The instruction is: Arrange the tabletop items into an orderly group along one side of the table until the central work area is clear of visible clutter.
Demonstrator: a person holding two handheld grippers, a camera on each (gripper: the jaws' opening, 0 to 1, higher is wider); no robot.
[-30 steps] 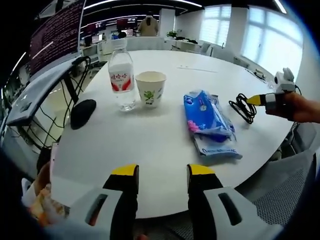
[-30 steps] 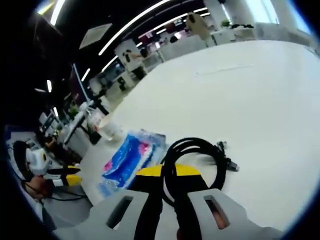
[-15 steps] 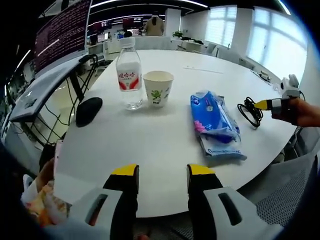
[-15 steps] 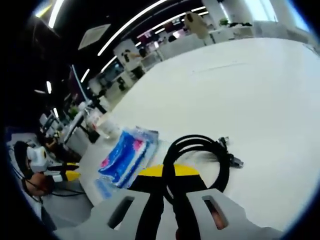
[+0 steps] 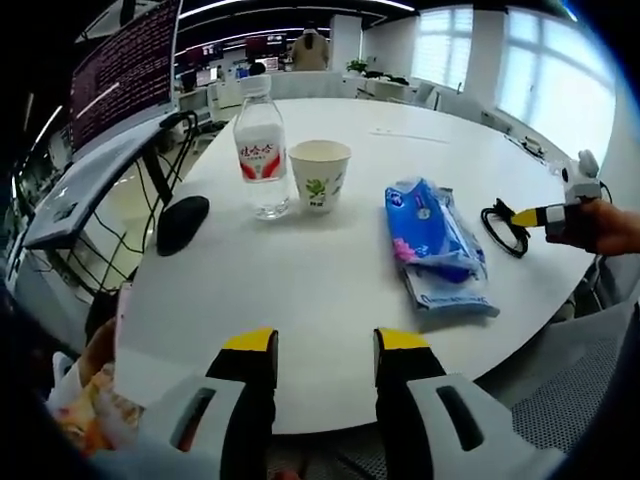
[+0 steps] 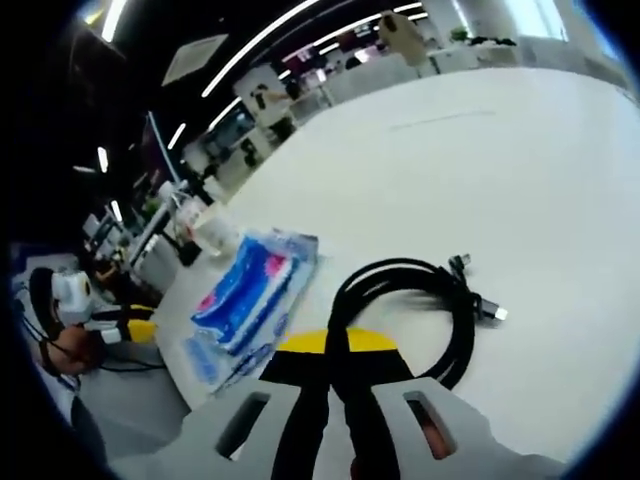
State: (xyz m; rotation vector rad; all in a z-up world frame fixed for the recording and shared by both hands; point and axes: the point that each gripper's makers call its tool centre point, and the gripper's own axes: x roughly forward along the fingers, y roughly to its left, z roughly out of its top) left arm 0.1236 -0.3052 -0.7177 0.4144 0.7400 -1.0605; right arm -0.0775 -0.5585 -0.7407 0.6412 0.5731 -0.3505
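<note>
On the round white table (image 5: 300, 290) stand a water bottle (image 5: 262, 150) and a paper cup (image 5: 320, 175), side by side at the far left. A blue tissue pack (image 5: 435, 240) lies to their right. At the right edge, a coiled black cable (image 5: 505, 222) lies in front of my right gripper (image 5: 535, 215), held by a hand. In the right gripper view, my right gripper (image 6: 335, 345) is shut on the cable (image 6: 410, 290), with the tissue pack (image 6: 250, 295) to its left. My left gripper (image 5: 325, 345) hangs open over the near table edge, holding nothing.
A black mouse (image 5: 183, 222) lies at the table's left edge. Beyond that edge are a slanted desk and hanging wires (image 5: 90, 180). The far half of the table (image 6: 480, 160) is bare white. My left gripper (image 6: 120, 328) shows at the left of the right gripper view.
Both views have shifted slightly with the hands. My right gripper stays shut on the cable, whose loop now lies a little further out to the right. The other items have not moved.
</note>
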